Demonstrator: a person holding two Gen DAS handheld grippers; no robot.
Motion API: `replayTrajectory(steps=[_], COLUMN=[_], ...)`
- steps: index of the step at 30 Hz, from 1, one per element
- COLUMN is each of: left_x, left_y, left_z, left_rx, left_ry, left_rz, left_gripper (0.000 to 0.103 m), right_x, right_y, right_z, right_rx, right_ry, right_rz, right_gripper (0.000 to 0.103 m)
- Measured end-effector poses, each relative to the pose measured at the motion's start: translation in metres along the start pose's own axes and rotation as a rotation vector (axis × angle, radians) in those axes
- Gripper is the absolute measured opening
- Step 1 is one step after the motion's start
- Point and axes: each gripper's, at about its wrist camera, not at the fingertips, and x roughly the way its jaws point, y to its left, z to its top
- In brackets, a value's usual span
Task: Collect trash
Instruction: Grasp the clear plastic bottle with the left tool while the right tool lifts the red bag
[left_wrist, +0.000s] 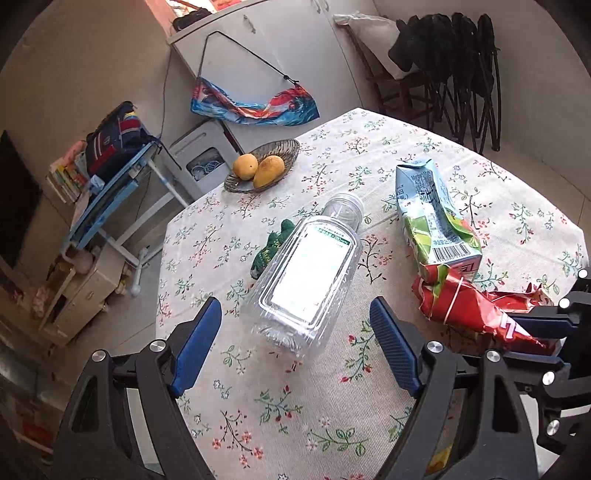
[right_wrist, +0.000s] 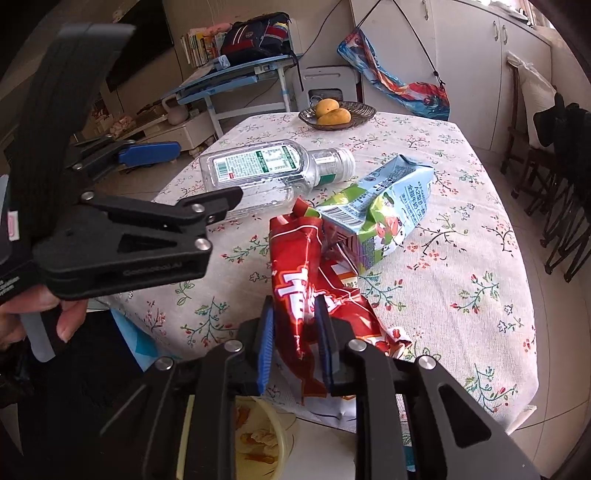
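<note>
My right gripper (right_wrist: 294, 345) has its jaws clamped on the red snack wrapper (right_wrist: 310, 280); the crushed carton (right_wrist: 384, 210) lies just beyond. My left gripper (left_wrist: 295, 343) hangs with jaws wide apart; the clear bottle (left_wrist: 306, 273) lies between them on the worktop (left_wrist: 369, 406).

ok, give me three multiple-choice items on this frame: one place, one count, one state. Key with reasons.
1. Where is the fruit bowl?
A. far table edge
B. on the floor
C. on a chair

2. How many fruits in it?
A. one
B. two
C. four

3. What is the right hand-held gripper doing?
A. open above the bottle
B. open over the carton
C. shut on the red wrapper

Key:
1 A: it sits at the table's far edge, beyond the bottle.
2 B: two yellow fruits show.
3 C: its blue pads pinch the red wrapper; the carton lies untouched, the left hand-held gripper open around the bottle.
</note>
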Motion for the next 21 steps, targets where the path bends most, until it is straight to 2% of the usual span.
replayTrajectory(steps=[8,10,11,15,21], left_x=[0.040,0.049,0.053,0.053,0.025], left_y=[-0.021,-0.021,-0.019,-0.007,0.039], left_z=[0.028,0.032,0.033,0.029,-0.006], left_rx=[0.142,0.149,0.144,0.064,-0.237], left_ry=[0.077,0.107,0.124,0.125,0.070], left_rz=[-0.029,-0.037,-0.056,-0.116,-0.220], left_gripper=[0.078,0.067,0.055,0.052,0.052], right_x=[0.003,0.004,0.005,0.007,0.007], right_y=[-0.002,-0.005,-0.005,-0.006,-0.004], right_z=[0.000,0.001,0.001,0.002,0.002], right_rx=[0.032,0.043,0.044,0.047,0.047], right_ry=[0.013,0.015,0.015,0.015,0.006], right_rz=[0.019,0.028,0.029,0.037,0.067], right_gripper=[0.022,0.022,0.022,0.022,0.024])
